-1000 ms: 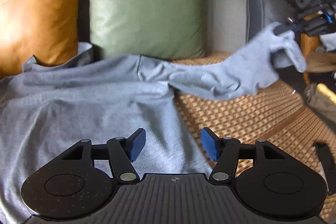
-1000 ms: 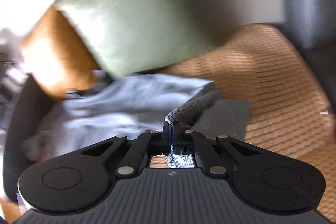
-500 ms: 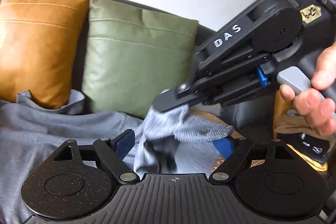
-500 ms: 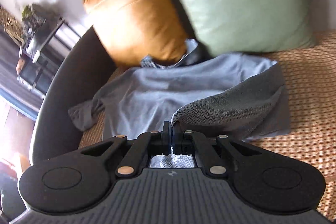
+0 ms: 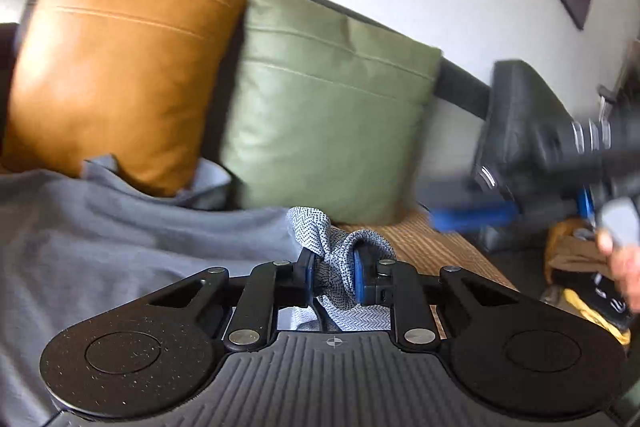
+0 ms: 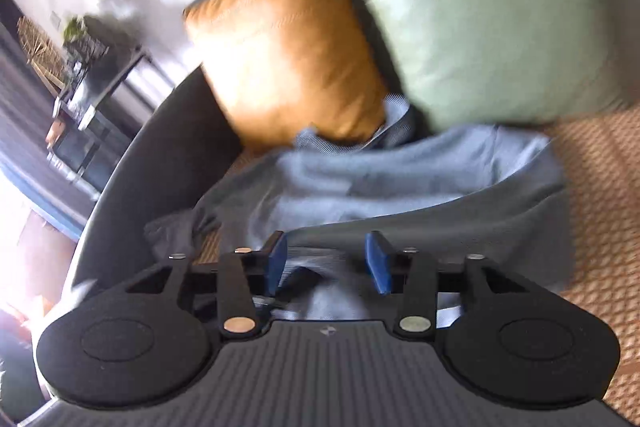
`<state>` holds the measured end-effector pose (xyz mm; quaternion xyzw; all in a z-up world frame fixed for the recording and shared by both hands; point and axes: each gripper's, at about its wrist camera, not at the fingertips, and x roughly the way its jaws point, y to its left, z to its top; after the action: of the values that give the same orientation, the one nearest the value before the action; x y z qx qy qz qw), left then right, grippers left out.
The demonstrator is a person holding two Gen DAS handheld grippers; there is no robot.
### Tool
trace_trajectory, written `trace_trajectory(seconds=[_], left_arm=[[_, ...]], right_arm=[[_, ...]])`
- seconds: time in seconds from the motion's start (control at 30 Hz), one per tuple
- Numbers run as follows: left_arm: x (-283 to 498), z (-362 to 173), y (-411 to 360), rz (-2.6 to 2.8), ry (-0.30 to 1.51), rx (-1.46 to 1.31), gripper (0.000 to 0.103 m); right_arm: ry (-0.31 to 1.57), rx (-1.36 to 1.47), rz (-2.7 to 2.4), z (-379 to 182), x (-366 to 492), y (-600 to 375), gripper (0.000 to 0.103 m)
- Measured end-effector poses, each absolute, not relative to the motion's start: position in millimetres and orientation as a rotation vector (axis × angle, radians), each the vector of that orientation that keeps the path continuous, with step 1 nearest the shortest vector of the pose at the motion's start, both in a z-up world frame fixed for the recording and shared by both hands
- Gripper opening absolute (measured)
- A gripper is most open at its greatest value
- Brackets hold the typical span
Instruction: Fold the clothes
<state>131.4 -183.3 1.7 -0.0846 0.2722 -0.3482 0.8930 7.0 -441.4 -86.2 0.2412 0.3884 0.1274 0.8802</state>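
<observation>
A grey shirt lies spread on the sofa seat, with its collar against the cushions. My left gripper is closing its jaws, and its blue pads pinch the bunched end of the shirt's sleeve. In the left wrist view my right gripper is a blur at the right, apart from the cloth. In the right wrist view my right gripper is opening its jaws. The sleeve lies folded over the shirt beneath, and no pad presses on it.
An orange cushion and a green cushion lean on the sofa back. The woven seat shows to the right of the shirt. The dark sofa arm curves on the left. A hand holds the right gripper.
The left gripper closed on the sleeve end that the right gripper held. The right gripper opened, let the sleeve go and drew off to the right.
</observation>
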Motion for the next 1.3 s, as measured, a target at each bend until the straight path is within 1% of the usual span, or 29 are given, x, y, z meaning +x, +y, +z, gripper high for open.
trace_trajectory(seconds=[0.07,0.13,0.23,0.33,0.43,0.57,0.63,0.67,0.8,0.93,1.1,1.13,1.2,1.23,1.3], left_arm=[[137,9,-172,-0.697,0.556,-0.174,0.016],[143,15,-162,-0.684,0.560,-0.186,0.016],[155,28,-151,-0.674,0.568,-0.194,0.017],[169,43,-140,-0.654,0.570,-0.213,0.017],[185,63,-123,-0.619,0.547,-0.239,0.018],[210,87,-95,-0.512,0.496,-0.216,0.019],[226,87,-77,-0.450,0.512,-0.218,0.021],[234,81,-69,-0.427,0.533,-0.231,0.021],[255,47,-51,-0.342,0.607,-0.213,0.021],[266,14,-34,-0.277,0.650,-0.217,0.022],[293,-3,-17,-0.220,0.662,-0.250,0.024],[299,-7,-17,-0.221,0.669,-0.239,0.026],[309,-17,-16,-0.226,0.685,-0.207,0.033],[315,-23,-18,-0.221,0.691,-0.184,0.040],[325,-36,-18,-0.208,0.702,-0.139,0.049]], right_arm=[[0.807,0.524,0.195,-101,0,-459,0.050],[0.852,0.585,0.118,-133,-7,-478,0.052],[0.903,0.767,0.046,-193,-20,-500,0.052],[0.891,0.972,0.043,-239,-31,-509,0.052],[0.863,1.048,0.062,-261,-31,-503,0.052],[0.879,1.025,0.107,-268,-20,-491,0.053],[0.889,0.980,0.138,-266,-16,-485,0.055],[0.894,0.959,0.150,-266,-15,-482,0.057],[0.911,0.893,0.177,-265,-10,-472,0.057],[0.876,0.802,0.165,-253,0,-471,0.057],[0.819,0.740,0.113,-237,28,-484,0.057],[0.811,0.726,0.100,-235,34,-487,0.057],[0.796,0.708,0.073,-235,52,-491,0.057],[0.788,0.701,0.059,-235,61,-492,0.057],[0.778,0.685,0.033,-240,78,-493,0.057]])
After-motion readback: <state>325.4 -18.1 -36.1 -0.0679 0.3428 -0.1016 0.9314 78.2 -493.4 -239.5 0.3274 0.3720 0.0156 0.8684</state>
